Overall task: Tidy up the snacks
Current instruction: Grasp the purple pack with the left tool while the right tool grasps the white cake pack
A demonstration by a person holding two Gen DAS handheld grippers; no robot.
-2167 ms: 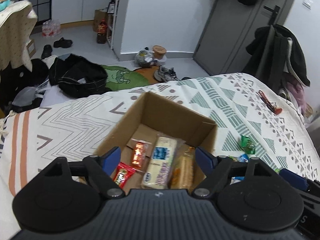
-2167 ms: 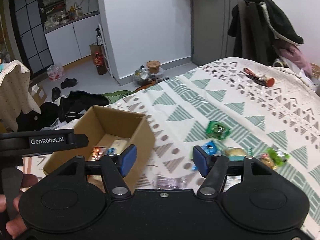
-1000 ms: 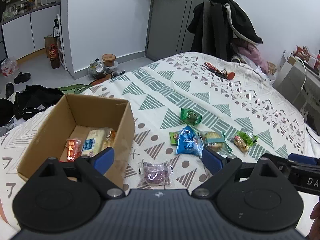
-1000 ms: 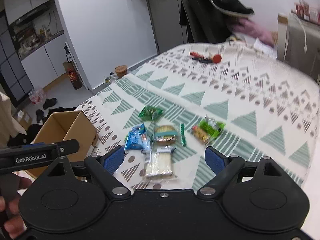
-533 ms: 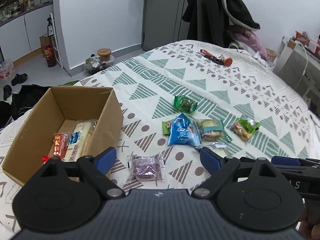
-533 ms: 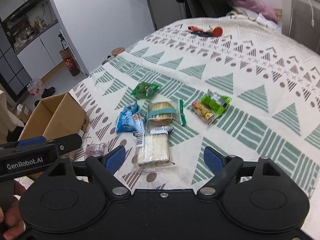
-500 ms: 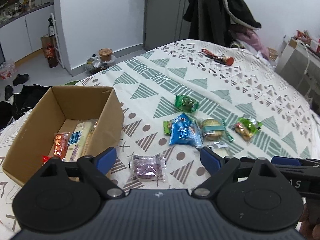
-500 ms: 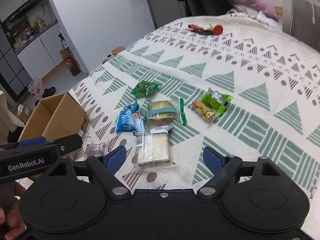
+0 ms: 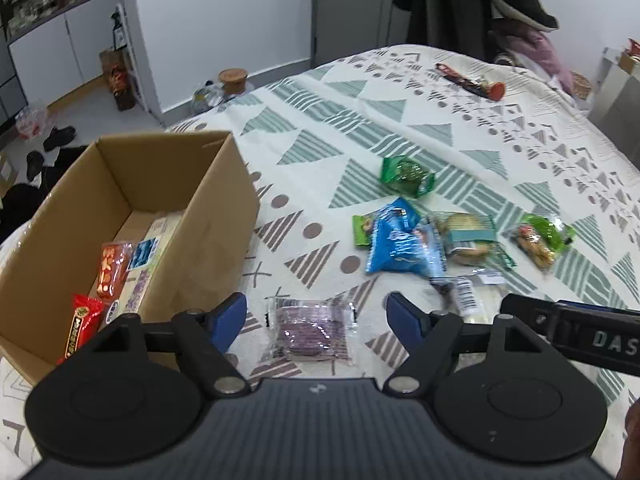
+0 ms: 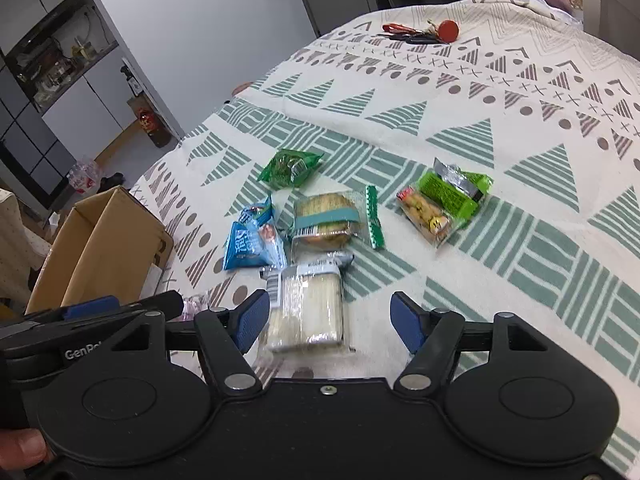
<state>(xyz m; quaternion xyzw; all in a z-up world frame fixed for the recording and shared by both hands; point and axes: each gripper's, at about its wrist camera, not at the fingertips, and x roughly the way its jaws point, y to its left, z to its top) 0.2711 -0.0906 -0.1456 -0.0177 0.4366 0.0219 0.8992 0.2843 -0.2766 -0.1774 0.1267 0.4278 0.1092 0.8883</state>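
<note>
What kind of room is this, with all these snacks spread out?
Most likely a small lived-in home, a bedroom or studio. The snacks lie on a bed with a cream, green-triangle patterned cover, dark coats hang over a rack behind it, and white kitchen cabinets and black shoes on the floor show beyond.

Each view is taken from close above the bedspread, aimed forward between open fingers. The cardboard box and blue snack bag are seen in both.

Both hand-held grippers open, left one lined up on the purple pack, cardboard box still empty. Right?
Not quite: the cardboard box is not empty. The left wrist view shows several snack packs already lying inside it. The rest holds: the left hand-held gripper and right hand-held gripper are open, and the purple pack lies between the left one's fingers.
</note>
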